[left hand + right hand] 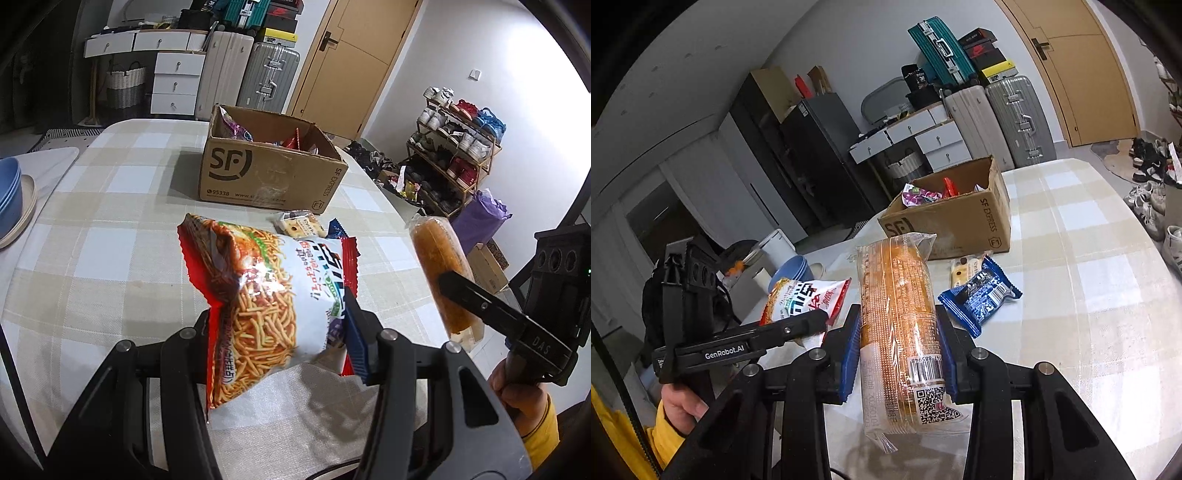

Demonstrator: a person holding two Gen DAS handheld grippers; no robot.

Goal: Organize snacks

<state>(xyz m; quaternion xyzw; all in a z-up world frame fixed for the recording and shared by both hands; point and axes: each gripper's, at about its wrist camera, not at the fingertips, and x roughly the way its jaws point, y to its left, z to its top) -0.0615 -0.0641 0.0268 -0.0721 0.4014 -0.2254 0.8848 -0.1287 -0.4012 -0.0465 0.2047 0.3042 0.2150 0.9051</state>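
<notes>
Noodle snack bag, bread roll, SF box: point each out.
Noodle snack bag (258, 295), left wrist view, on its printed front.
Bread roll (899, 314), right wrist view, on its wrapped middle.
SF box (258, 177), left wrist view, on its front wall.

Glossy foil noodle bag (266, 295), matt cardboard box (269, 173), woven checked tablecloth (110, 236).

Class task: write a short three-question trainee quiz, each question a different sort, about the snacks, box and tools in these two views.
1. True or false: the brown cardboard SF box is empty.
2. What does the right tool grip? A) clear-wrapped orange bread roll B) blue foil snack packet
3. Fill in: the left tool holds the red-and-white noodle-snack ____.

Key: 1 false; 2 A; 3 bag.
</notes>
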